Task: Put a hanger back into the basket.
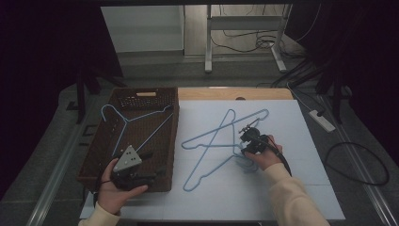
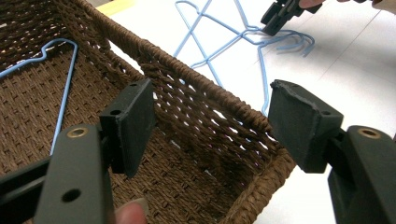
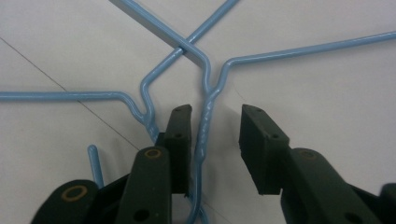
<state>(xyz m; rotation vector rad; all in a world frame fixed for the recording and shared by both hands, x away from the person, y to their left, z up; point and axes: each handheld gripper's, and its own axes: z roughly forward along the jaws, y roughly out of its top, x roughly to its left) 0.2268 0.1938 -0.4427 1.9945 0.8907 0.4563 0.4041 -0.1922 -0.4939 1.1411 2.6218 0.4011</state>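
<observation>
On mat (image 1: 301, 141): 2 blue hangers (image 1: 221, 136); in basket (image 1: 96, 160): 1 hanger (image 1: 123, 123).

Cream sleeves (image 1: 291, 197), black gripper (image 1: 251, 137), trailing cable

Dim room, dark sides. Grey floor (image 1: 155, 70), cables (image 1: 244, 40) trailing behind. Metal frame legs (image 1: 207, 42) at back, power strip (image 1: 322, 120) right of worktop (image 1: 226, 93).

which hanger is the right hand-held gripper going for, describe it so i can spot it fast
Start at the white table sheet right of the brown wicker basket, where two light blue wire hangers lie crossed. It is the one whose twisted neck runs between the open jaws of the right hand-held gripper; the other hanger's neck lies just outside them.
</observation>
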